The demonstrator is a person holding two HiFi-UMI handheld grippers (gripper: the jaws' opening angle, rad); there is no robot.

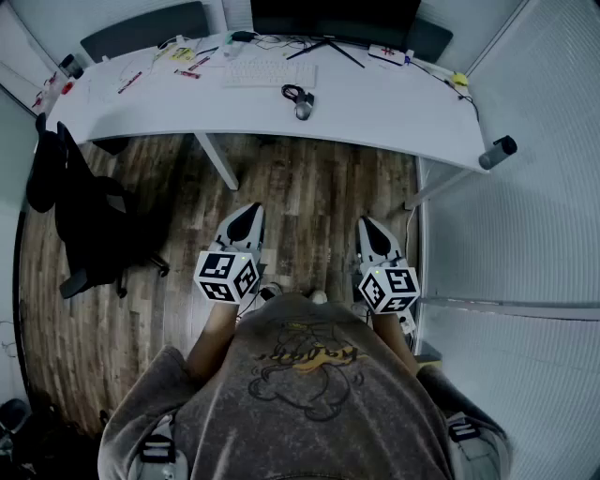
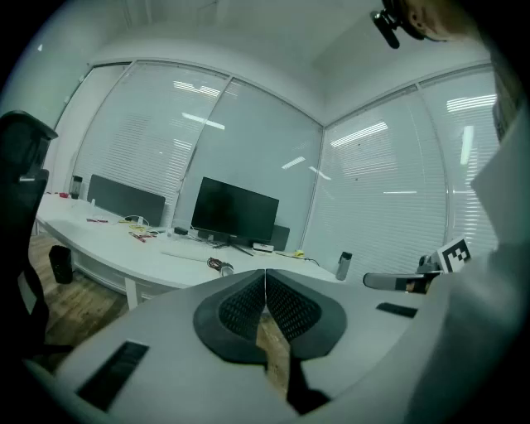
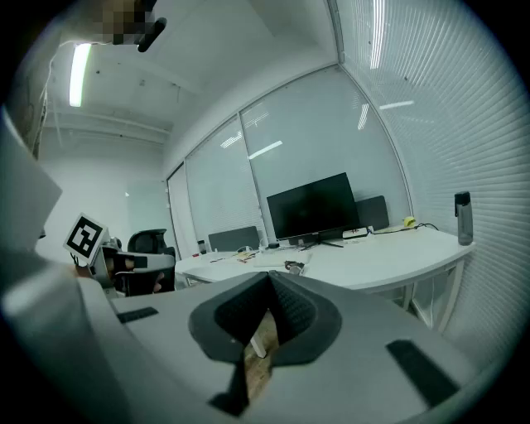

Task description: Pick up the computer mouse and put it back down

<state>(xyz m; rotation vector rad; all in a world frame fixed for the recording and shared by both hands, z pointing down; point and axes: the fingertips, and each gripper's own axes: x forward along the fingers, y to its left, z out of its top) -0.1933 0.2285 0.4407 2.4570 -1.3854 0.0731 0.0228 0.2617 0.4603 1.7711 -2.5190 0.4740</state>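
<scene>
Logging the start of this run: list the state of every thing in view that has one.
left gripper: shut, empty
right gripper: shut, empty
computer mouse: lying on the desk, untouched
monitor: screen dark
bottle: upright at the desk's edge

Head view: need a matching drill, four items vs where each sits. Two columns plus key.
Column one:
1. computer mouse
2. keyboard
3. bottle
4. office chair

Column two:
A. on the wooden floor, left of the desk
B. at the desk's right end
C. mid-desk, in front of the monitor
D. on the desk, right of the keyboard and nearer the front edge

Pairs: 1-D, 2-C, 3-B, 4-A
</scene>
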